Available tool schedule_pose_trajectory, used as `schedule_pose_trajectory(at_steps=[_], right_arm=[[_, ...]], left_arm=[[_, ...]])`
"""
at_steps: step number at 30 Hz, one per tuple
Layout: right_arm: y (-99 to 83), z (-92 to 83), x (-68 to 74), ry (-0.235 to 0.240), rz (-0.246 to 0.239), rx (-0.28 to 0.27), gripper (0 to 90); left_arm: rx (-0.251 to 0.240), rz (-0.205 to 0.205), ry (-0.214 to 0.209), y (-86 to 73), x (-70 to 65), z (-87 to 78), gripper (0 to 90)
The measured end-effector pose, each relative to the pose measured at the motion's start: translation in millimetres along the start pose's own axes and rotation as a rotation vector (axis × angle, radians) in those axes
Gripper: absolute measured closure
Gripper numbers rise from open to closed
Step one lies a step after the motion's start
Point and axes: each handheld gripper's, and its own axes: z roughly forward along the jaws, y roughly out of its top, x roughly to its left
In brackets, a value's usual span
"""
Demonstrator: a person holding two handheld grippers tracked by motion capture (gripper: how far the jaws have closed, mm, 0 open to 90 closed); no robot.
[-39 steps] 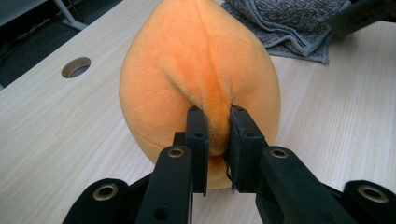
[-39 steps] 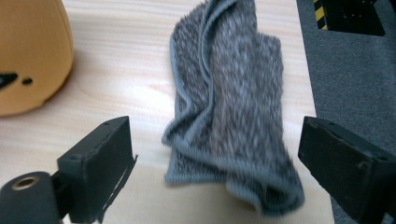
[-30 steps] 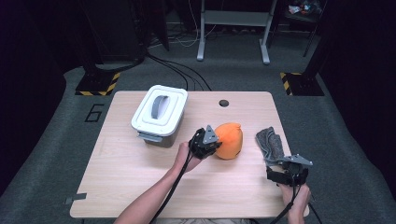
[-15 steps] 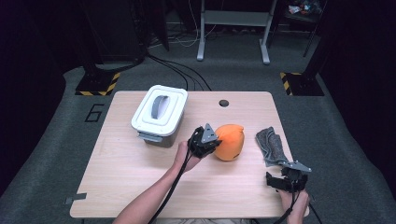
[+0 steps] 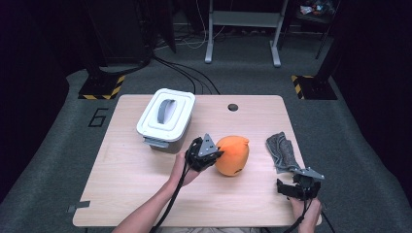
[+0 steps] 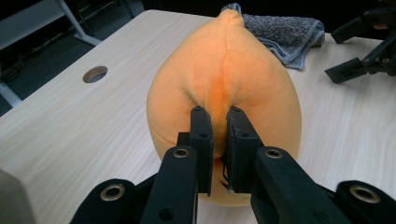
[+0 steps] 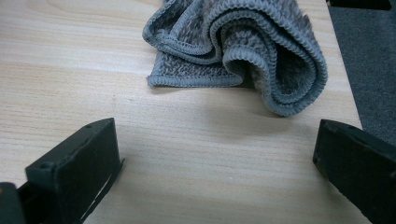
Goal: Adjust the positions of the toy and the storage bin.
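Observation:
An orange plush toy (image 5: 234,154) sits at the middle of the wooden table (image 5: 126,194). My left gripper (image 5: 217,155) comes at it from the left and is shut on a pinch of its fabric. In the left gripper view the two jaws stand close together on the plush (image 6: 224,70), gripper (image 6: 218,116). I cannot tell whether the toy is off the table. A crumpled grey cloth (image 5: 282,150) lies at the right. My right gripper (image 5: 295,187) is open just short of that cloth (image 7: 243,46), with bare table between its jaws, gripper (image 7: 215,133).
A white lidded box (image 5: 165,119) with a grey handle stands at the back left, close to the left hand. A round cable hole (image 5: 232,107) is near the table's far edge. The right gripper is by the front right corner.
The left gripper and the plush it holds have shifted a little to the left and toward the person. The right gripper has edged slightly nearer the front edge.

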Motion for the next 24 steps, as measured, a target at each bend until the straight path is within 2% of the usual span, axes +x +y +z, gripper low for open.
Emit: schedule_pose_trajectory(at_steps=[7,14,15,24], right_arm=[[0.1,0.1,0.3,0.0,0.001,0.003,0.0],[0.1,0.0,0.4,-0.001,0.001,0.003,0.0],[0.1,0.0,0.4,-0.001,0.001,0.003,0.0],[0.1,0.3,0.0,-0.001,-0.005,0.0,0.0]], left_arm=[[0.005,0.001,0.011,-12.8,-3.2,-21.5,82.7],[0.002,-0.018,0.03,-26.6,-4.8,-43.3,82.7],[0.006,-0.008,0.034,-27.6,-4.7,-46.9,82.6],[-0.005,-0.028,0.066,-40.5,-7.6,-72.0,82.6]])
